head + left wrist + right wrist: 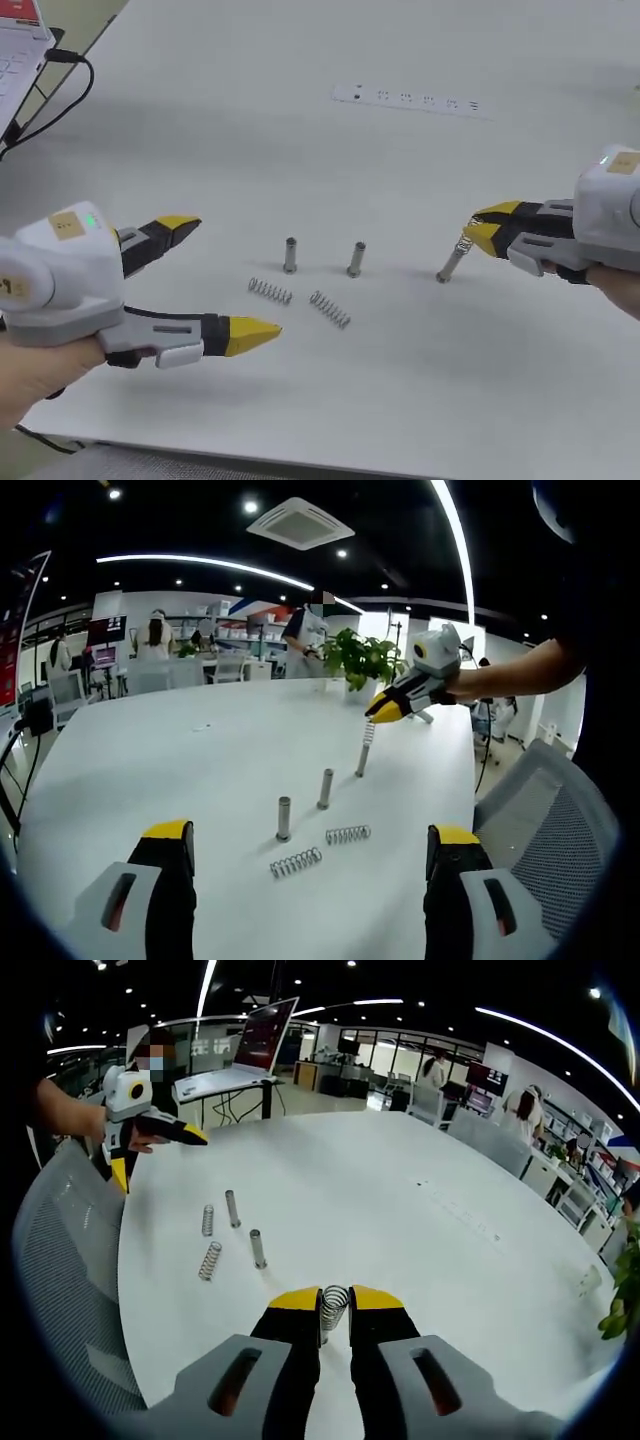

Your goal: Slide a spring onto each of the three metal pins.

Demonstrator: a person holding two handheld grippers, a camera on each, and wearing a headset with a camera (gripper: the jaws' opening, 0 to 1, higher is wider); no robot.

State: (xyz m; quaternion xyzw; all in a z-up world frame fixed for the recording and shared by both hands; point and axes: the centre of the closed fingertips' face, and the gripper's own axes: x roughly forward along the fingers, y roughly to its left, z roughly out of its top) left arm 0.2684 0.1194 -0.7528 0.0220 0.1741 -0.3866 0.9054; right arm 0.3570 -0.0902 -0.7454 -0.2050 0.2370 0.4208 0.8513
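Spring [334,1307] in right tongs [478,228] (atop pin [449,266])

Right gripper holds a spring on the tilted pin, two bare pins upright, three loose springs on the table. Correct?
Not three: the head view shows two loose springs on the table. The rest holds: the right gripper grips a spring on the tilted pin, and two bare pins stand upright.

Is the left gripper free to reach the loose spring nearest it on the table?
Probably yes: the left tongs are open, with bare table between them and that spring; the nearest pin stands beyond it.
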